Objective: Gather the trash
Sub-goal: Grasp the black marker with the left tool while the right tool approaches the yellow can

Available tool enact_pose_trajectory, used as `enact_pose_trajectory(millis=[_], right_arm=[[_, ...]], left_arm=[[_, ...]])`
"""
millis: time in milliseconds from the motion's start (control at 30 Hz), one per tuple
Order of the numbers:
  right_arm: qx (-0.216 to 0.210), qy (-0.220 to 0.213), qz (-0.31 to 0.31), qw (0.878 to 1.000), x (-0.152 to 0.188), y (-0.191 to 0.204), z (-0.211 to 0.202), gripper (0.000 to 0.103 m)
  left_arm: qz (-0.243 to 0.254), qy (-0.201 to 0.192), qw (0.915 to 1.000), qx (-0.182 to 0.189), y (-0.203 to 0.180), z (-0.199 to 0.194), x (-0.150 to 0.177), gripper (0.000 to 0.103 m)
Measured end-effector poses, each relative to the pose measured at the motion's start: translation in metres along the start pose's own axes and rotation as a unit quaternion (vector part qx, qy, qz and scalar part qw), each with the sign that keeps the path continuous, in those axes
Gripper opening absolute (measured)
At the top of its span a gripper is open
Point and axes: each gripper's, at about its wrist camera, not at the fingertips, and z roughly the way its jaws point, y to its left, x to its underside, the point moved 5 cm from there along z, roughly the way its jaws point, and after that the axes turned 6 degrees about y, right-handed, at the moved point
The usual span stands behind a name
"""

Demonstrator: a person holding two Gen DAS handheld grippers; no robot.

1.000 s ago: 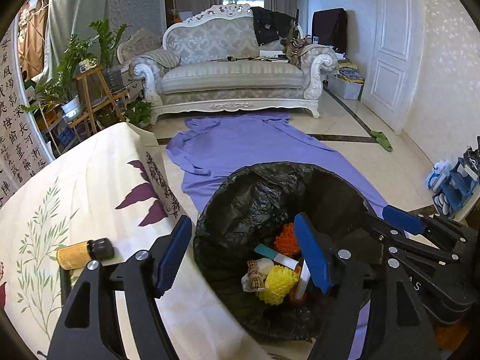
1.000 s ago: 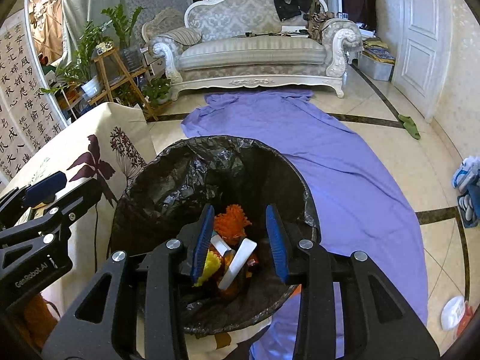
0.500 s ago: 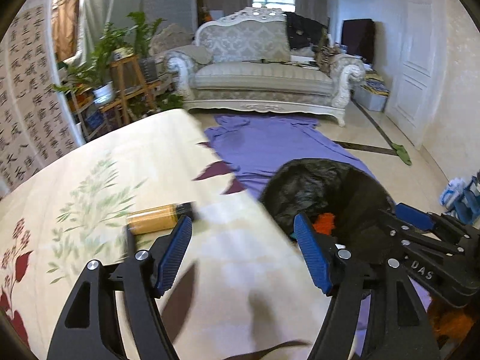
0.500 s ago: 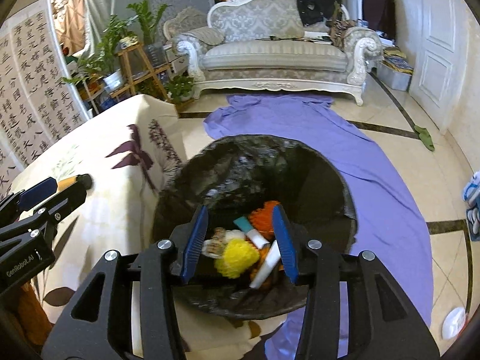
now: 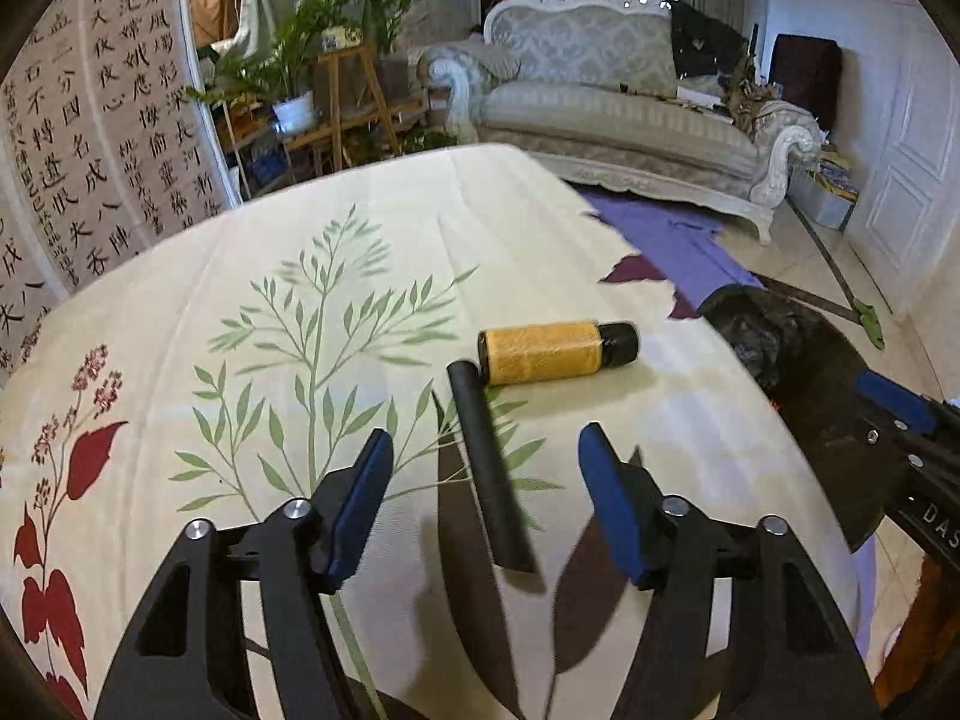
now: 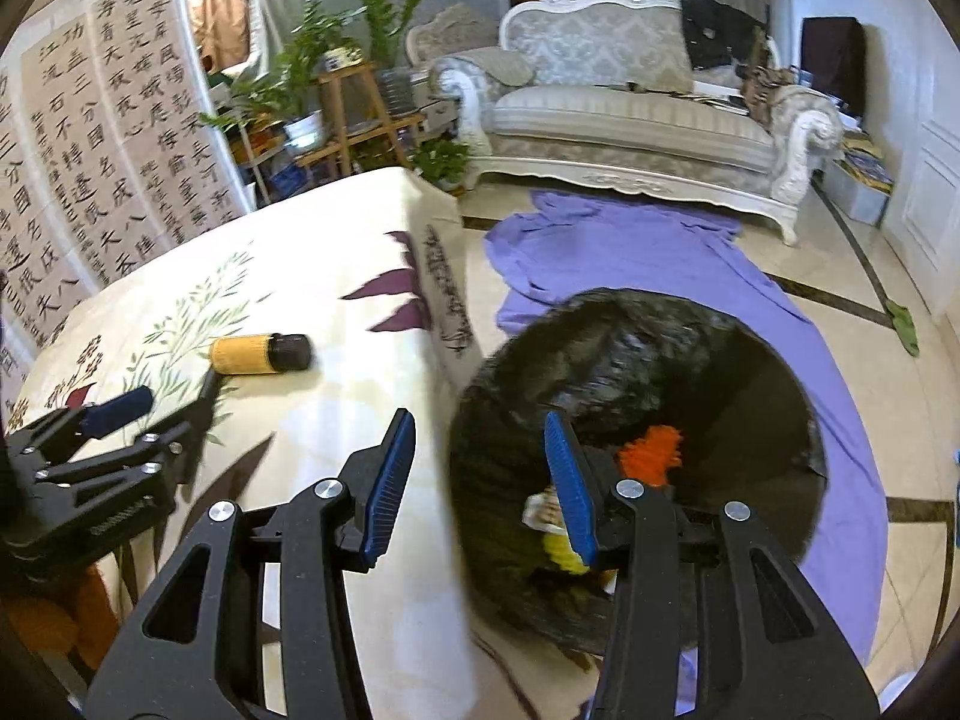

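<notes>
scene: worktop under a cream cloth printed with leaves, black-bagged round trash bin on the floor at its right edge, already holding an orange frilly piece and other scraps.
target 1: thin matte-black rod, lying flat on the cloth, far end touching the bottle's base.
target 2: small dark bottle with yellow-orange label and black cap, on its side, just beyond the rod, near the bin-side edge.
left tool: blue pads straddle the near half of the rod, jaws closing, pads not yet touching it; nothing gripped.
right tool: moderately parted, empty, over the worktop edge and bin rim.
rod handling (judged): light, stiff, smooth, thin; may roll or slip; pinch across mid-length, pads square to its axis.
bottle handling (judged): rigid, probably glass, so fragile if dropped; round body rolls easily; grip across the labelled barrel, not the cap; label gives friction.
risk (judged): nudging the rod could send the bottle rolling off the edge.
</notes>
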Motion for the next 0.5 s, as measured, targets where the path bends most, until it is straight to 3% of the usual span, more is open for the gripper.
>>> enact_pose_trajectory(millis=[200, 300, 367, 500], right_arm=[[-0.011, 0.004, -0.020, 1.000, -0.008, 0.020, 0.007, 0.044], [-0.013, 0.004, -0.027, 1.000, -0.011, 0.026, 0.010, 0.044], [-0.015, 0.004, -0.033, 0.999, -0.014, 0.031, 0.012, 0.044], [-0.021, 0.006, -0.044, 0.999, -0.025, 0.042, 0.020, 0.044]], left_arm=[[0.003, 0.025, 0.9995, 0.020, 0.000, 0.012, 0.004, 0.048], [0.010, 0.020, 0.9996, 0.016, 0.002, 0.012, 0.003, 0.035], [0.014, 0.017, 0.9997, 0.011, 0.004, 0.012, 0.002, 0.017], [0.012, 0.016, 0.9996, 0.020, 0.010, 0.010, 0.002, 0.014]])
